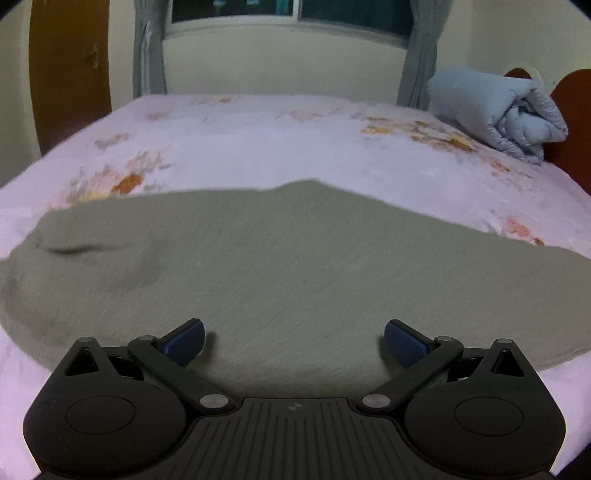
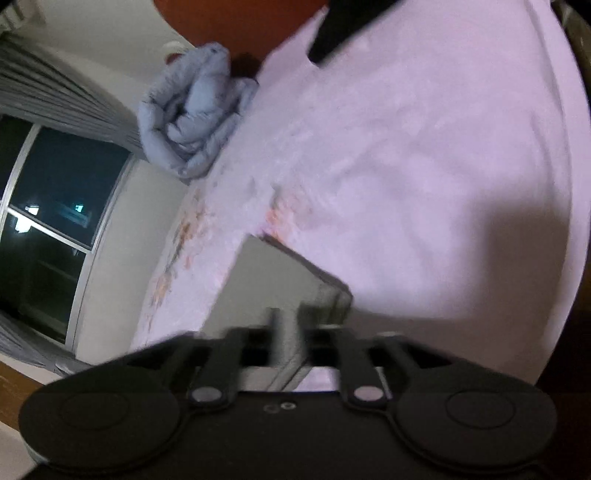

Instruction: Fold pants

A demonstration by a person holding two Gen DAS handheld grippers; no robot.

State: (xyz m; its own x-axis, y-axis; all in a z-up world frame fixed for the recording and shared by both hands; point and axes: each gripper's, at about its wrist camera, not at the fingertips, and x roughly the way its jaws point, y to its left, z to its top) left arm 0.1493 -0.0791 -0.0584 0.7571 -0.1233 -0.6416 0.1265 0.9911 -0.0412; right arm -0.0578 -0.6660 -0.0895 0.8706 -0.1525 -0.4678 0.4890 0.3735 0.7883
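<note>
Pants (image 1: pixel 295 266): one pair that we count, grey-green, spread flat across the near part of the bed, filling the lower middle of the left wrist view.
Left gripper (image 1: pixel 294 341): we see its two blue-padded fingers (image 1: pixel 184 338) standing wide apart just above the cloth, nothing between them, no grip.
Right gripper (image 2: pixel 286 332): two black arms, blurred; a strip of the grey-green cloth runs up between them. We cannot tell whether the pads press on it or stand off it.
Cloth at the right gripper: in the right wrist view we see a folded corner of the pants reaching out from the fingers, with a dark edge along its far side, lying on the bedspread.
Wrinkles: we count one dark crease at the left end of the pants, with softer dimples below it.
Bed (image 1: pixel 258 140): one, covered in a pale pink spread with several orange flower prints scattered over it.
Quilt (image 1: pixel 506 114): one light blue bundle, rolled up at the far right corner of the bed, against the headboard, well apart from the pants.
Headboard (image 1: pixel 570 110): one, reddish brown, behind the quilt.
Window (image 1: pixel 291 13): one, dark outside, with two grey curtains (image 1: pixel 147 48), one at each side.
Door (image 1: pixel 70 74): one brown panel at the far left.
Dark shape (image 2: pixel 340 26): one black object at the top of the right wrist view, over the spread; we cannot tell what it is.
</note>
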